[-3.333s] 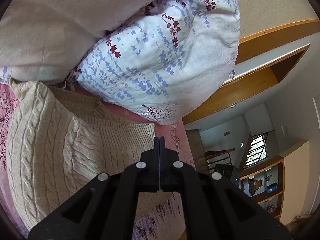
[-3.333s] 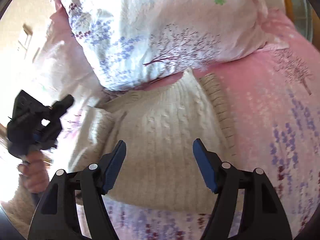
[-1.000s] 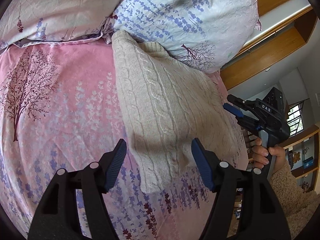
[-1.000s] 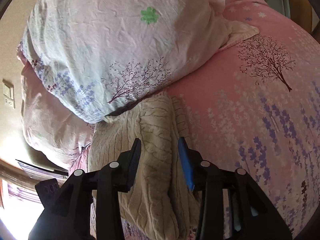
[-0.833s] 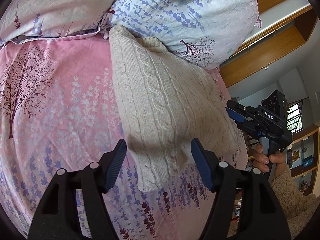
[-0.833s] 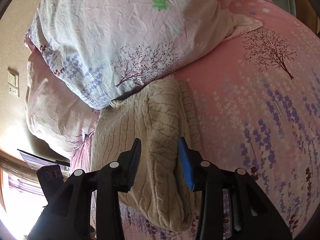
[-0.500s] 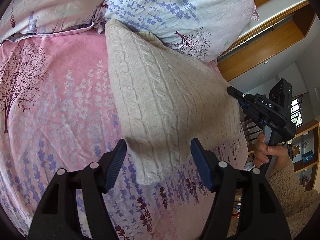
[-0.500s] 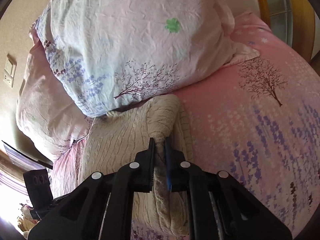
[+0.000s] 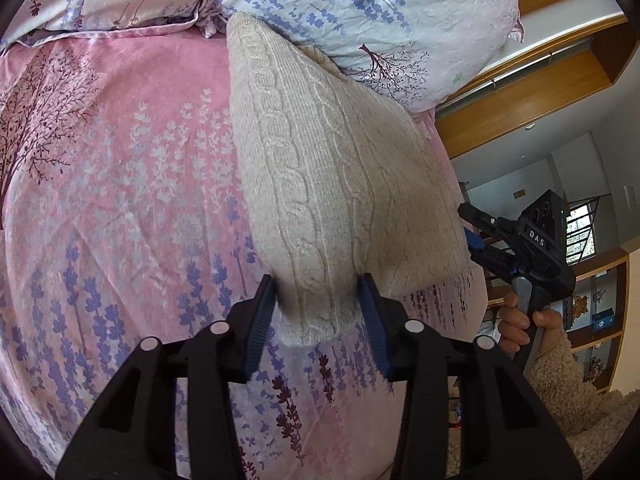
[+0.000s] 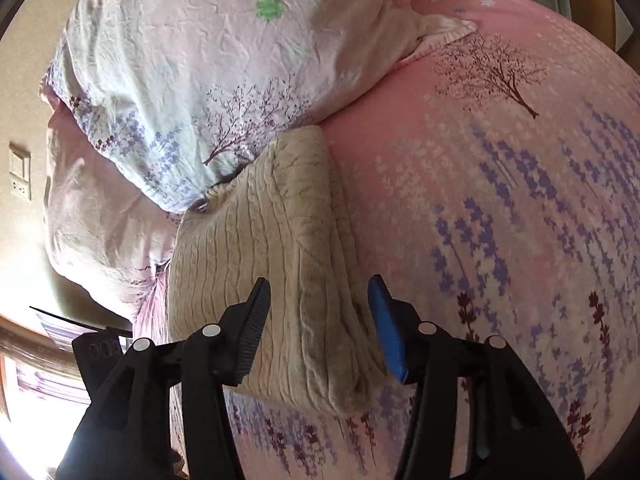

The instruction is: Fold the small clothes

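Left tool [image 9: 316, 308] jaws closing around the near corner of the cream cable-knit sweater [image 9: 332, 184]; blue pads sit at both sides of the bunched corner, contact looks likely but full pinch not clear. Right tool [image 10: 318, 320] jaws opening, halfway apart, the folded edge of the sweater between them but pads not pressing it, so nothing held there.

Sweater lies folded on the pink floral bed sheet [image 9: 120, 184], far end tucked against the white-and-lavender printed pillow [image 9: 372, 8]. In the left wrist view the right tool shows as a black handheld unit gripped by the person's hand [image 9: 516, 320] at the sweater's right edge.

Handling judgement: soft, thick, light knit, floppy, stretches and sags if lifted by one point; not fragile, not slippery. Best hold is at corners or along the folded edge, pinching all layers together so they don't slide apart.

Hard to tell: how many layers are folded, where sleeves and collar are. Far end partly hidden under the pillow. Left tool body barely visible at lower left in the right wrist view, glare washes out that corner.
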A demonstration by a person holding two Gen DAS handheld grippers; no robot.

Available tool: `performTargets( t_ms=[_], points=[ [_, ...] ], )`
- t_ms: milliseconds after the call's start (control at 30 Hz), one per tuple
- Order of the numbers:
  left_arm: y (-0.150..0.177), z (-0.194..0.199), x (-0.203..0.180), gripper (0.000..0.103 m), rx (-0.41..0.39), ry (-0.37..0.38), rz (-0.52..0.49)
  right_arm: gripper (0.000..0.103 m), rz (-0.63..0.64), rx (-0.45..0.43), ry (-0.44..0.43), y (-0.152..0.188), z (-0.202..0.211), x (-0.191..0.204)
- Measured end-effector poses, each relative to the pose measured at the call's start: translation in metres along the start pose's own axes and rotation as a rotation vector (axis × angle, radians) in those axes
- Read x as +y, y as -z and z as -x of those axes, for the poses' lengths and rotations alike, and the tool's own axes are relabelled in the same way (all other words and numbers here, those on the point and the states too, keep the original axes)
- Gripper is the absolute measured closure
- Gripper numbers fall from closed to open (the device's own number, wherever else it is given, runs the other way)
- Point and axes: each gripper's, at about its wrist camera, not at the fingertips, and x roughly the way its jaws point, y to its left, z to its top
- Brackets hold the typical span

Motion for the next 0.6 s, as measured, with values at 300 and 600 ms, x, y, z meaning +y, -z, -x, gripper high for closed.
performTargets(
  t_ms=[300,600],
  points=[
    [0.006,0.008,0.000,0.086,-0.029,0.010,-0.002,0.088,0.078,-0.072,0.029,0.020,0.010,0.016],
    [0.018,0.000,0.014,0.086,-0.031,0.002,0.048,0.087,0.095,-0.030,0.107,0.026,-0.009,0.000]
  ],
)
